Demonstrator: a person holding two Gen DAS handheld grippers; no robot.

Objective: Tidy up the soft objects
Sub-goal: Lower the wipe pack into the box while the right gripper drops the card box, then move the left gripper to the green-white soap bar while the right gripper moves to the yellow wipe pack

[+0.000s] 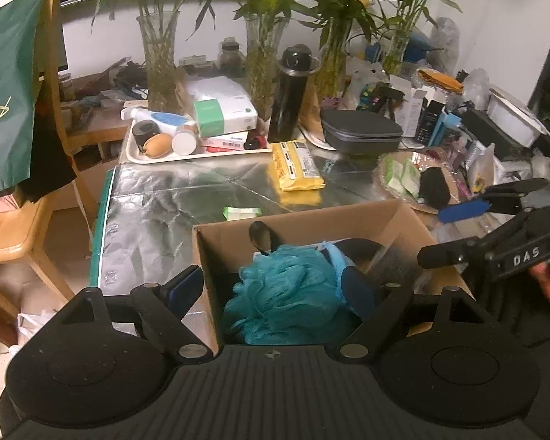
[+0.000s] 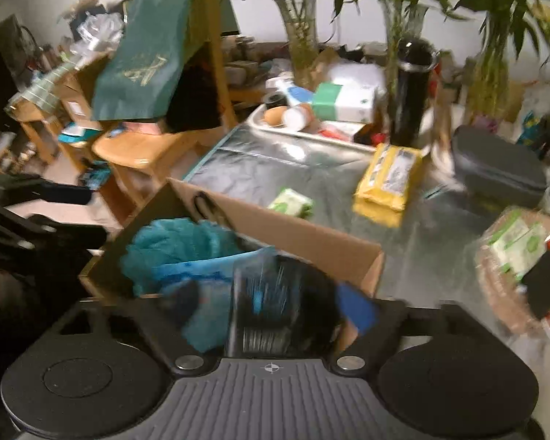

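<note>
- Left wrist view: the left gripper (image 1: pixel 271 289) has its jaws spread wide, one finger outside the near-left wall of the cardboard box (image 1: pixel 216 253) and the other inside it, so the wall stands between them. The inner finger lies against or just beside the teal bath pouf (image 1: pixel 286 293); the pads pinch nothing.
- That straddling stance reads as steadying the box rather than picking from it, though contact with the wall cannot be confirmed.
- Right wrist view: the right gripper (image 2: pixel 271 304) stands over the box's other end with its jaws at their widest. A dark item in clear wrapping (image 2: pixel 282 304) lies between the fingers, blurred; the pads look clear of it, so it seems to be released into the box rather than held.
- Inside the box, the pouf fills the left end, a light blue soft piece (image 2: pixel 209 267) sits beside it, and the wrapped dark item lies to the right. Gathering them in one container fits the sorting goal.
- Further out on the foil-covered table (image 1: pixel 157 205), a small green tissue pack (image 1: pixel 242 213) lies just beyond the box's far wall, and a yellow packet (image 1: pixel 297 168) sits farther back; both are likely still to be sorted.
</note>
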